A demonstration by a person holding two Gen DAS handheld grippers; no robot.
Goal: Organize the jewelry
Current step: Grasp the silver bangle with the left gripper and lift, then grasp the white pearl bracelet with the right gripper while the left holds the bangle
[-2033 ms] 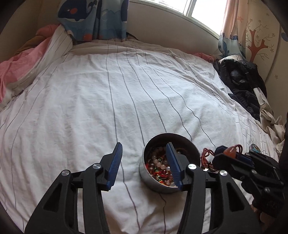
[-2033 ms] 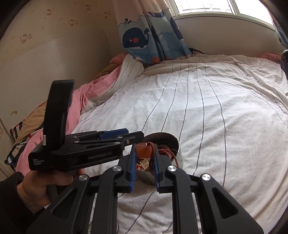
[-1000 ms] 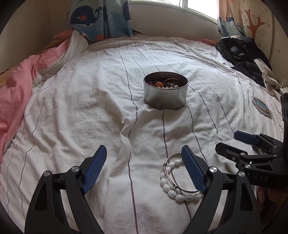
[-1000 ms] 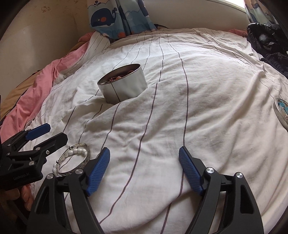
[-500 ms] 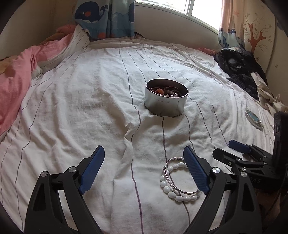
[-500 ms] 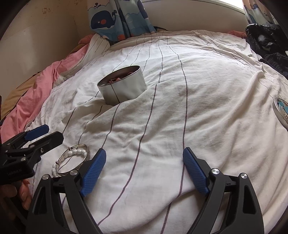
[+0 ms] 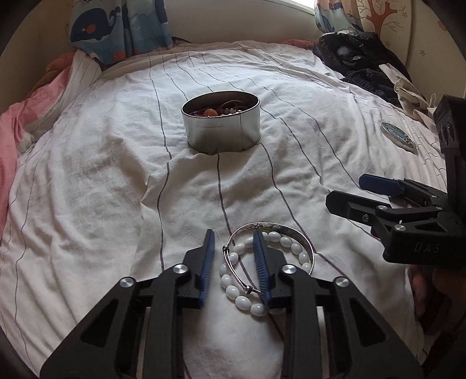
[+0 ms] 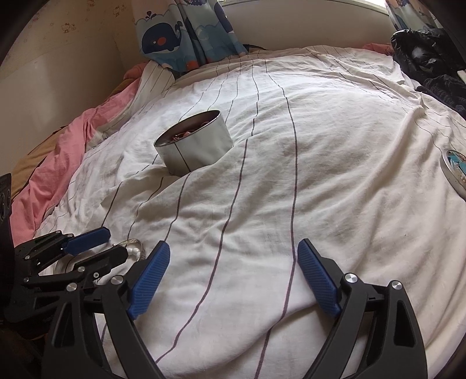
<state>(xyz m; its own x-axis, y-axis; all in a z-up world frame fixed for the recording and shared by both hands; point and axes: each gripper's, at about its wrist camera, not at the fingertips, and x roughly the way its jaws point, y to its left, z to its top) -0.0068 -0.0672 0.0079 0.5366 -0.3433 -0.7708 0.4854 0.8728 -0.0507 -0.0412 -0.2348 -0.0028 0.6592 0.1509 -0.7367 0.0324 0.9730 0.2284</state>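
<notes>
Tin: a round metal tin (image 7: 221, 131) stands upright on the white striped bedsheet (image 7: 87, 180), well ahead of both my grippers; in my right wrist view it sits up and to the left (image 8: 195, 145).
Tin contents: a tangle of jewelry (image 7: 217, 110) with red cord and an orange bead among pale beads; I cannot make out single pieces.
Tin lid: a round lid (image 7: 398, 136) with a blue picture lies flat on the sheet far off to the right, apart from the tin.
Bracelets: a silver bangle (image 7: 271, 226) and a white bead bracelet (image 7: 236, 291) lie together on the sheet close in front of me, overlapping.
Left gripper (image 7: 234, 247): my jaws have just been closing and now stand narrow. The near left arc of both bracelets runs between them, and my right finger lies inside the rings. Whether the pads already press on the beads I cannot tell.
Right gripper (image 8: 233, 262): spread wide and released, nothing but bare sheet between the blue pads (image 8: 317, 277), just right of the bracelets.
Surroundings: a whale-print curtain (image 7: 116, 26) hangs at the head of the bed, with pink bedding (image 7: 11, 131) on the left.
</notes>
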